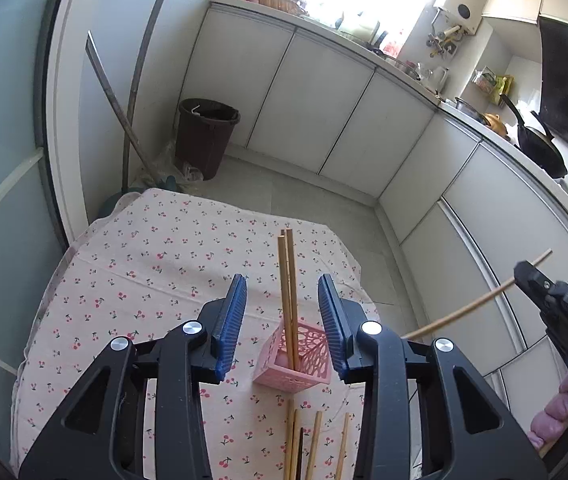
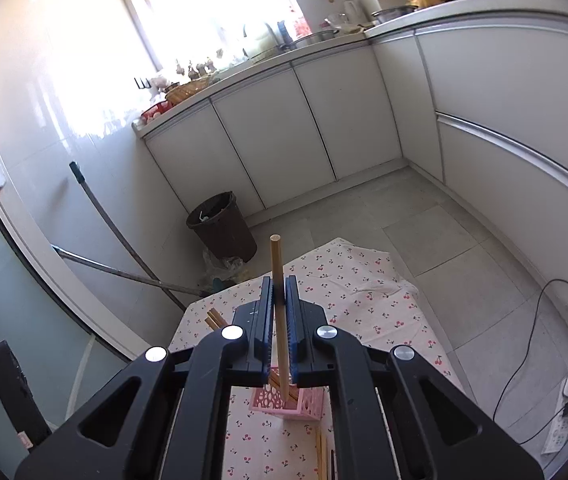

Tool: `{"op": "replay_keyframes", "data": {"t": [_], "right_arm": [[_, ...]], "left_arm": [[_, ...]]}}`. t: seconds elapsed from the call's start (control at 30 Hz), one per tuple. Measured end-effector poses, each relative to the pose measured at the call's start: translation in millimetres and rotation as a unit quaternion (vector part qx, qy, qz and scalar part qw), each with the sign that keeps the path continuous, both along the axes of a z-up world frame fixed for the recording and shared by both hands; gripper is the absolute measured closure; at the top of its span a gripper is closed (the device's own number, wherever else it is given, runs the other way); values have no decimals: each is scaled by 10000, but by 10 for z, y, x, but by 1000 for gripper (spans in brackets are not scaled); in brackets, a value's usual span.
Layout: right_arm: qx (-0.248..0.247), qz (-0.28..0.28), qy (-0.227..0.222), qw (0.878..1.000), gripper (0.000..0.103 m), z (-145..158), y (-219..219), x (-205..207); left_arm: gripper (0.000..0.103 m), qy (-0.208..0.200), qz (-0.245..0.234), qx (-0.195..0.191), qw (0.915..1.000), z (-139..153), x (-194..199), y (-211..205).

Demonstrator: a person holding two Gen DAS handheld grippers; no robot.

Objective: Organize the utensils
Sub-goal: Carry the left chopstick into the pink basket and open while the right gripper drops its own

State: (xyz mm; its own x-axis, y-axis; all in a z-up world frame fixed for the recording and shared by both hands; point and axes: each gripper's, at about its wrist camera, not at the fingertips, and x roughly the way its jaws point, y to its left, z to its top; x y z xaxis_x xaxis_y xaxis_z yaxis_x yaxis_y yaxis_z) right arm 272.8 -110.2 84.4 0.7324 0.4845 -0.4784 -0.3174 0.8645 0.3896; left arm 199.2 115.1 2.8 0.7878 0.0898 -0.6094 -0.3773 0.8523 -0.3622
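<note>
A pink openwork holder [image 1: 298, 360] stands on the cherry-print tablecloth [image 1: 143, 280]. Two wooden chopsticks [image 1: 288, 264] stand upright in it. My left gripper [image 1: 281, 280] is open just behind the holder; the standing chopsticks rise in the gap between its blue pads [image 1: 231, 312], and neither pad touches them. Several loose chopsticks [image 1: 316, 440] lie on the cloth in front of the holder. My right gripper [image 2: 279, 300] is shut on one chopstick [image 2: 276, 264], held above the holder [image 2: 308, 404]. From the left wrist, that gripper [image 1: 524, 272] and its chopstick [image 1: 464, 314] hang off the table's right side.
A brown bin [image 1: 205, 136] and two long handles [image 1: 131, 92] stand in the corner beyond the table. White cabinets [image 1: 308, 100] line the back and right. On the floor to the right lie a power strip [image 2: 562, 428] and a black cable [image 2: 524, 344].
</note>
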Motion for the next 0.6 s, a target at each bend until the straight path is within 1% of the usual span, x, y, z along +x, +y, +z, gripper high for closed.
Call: {"op": "replay_keyframes", "data": {"t": [0.1,0.17,0.23,0.27,0.33,0.4,0.53,0.6], "right_arm": [[-190,-32,-32,9998,96,-89,200,86],[-184,47,-5,9998,94,-175,312,141],[-306,117,133,9994,90,-296,443,207],[-354,137,182,9991,90,-335,483,209],[-449,183,173,9987,90,-362,535,165],[-647,185,49,9977,90,-365,554,79],[-884,165,-91,9959,90,-378,510,-83],[-1015,120,-144,9947,90,-414,466,-172]], "left_arm": [[67,77,-64,-33,9999,-57,28,14],[67,105,-80,4,9999,-82,41,0],[67,108,-92,66,9999,-80,41,-20],[67,68,-116,87,9999,-63,29,-38],[67,-20,-184,164,9997,-26,7,-77],[67,-76,-190,348,9992,9,-25,-142],[66,-90,-253,507,9984,27,-63,-231],[64,-59,-275,631,9976,25,-87,-286]]}}
